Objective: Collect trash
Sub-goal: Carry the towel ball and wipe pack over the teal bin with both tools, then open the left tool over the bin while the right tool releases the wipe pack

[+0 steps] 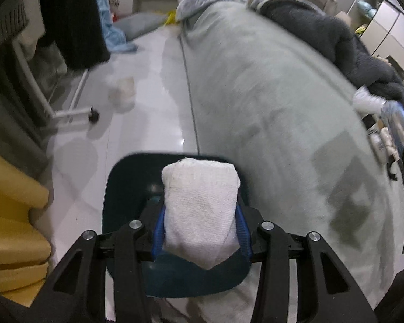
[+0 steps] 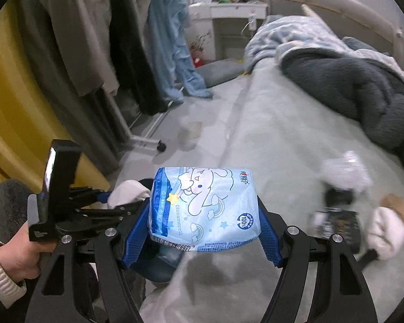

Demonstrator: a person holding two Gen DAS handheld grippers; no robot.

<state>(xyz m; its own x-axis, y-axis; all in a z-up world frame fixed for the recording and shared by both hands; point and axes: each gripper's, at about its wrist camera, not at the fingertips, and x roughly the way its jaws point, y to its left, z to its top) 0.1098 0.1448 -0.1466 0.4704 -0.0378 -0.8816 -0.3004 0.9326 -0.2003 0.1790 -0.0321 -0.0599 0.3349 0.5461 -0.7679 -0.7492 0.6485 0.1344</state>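
My left gripper (image 1: 200,226) is shut on a folded white cloth (image 1: 200,202) and holds it over a dark blue bin (image 1: 121,202) on the floor beside the bed. My right gripper (image 2: 202,220) is shut on a light blue tissue packet (image 2: 204,204) with a cartoon print, held above the bed's edge. The left gripper with the white cloth (image 2: 126,192) shows at the left of the right wrist view, held by a hand. More litter lies on the bed at the right: a crumpled white wrapper (image 2: 347,169) and a dark packet (image 2: 336,223).
A grey-green bed cover (image 1: 269,94) fills the right, with a dark fleece blanket (image 2: 350,86) and a blue quilt (image 2: 291,35) at its far end. A clothes rack with hanging clothes (image 2: 107,53) stands left. A clear cup (image 1: 122,91) sits on the pale floor. Yellow cushions (image 1: 10,215) lie at the left.
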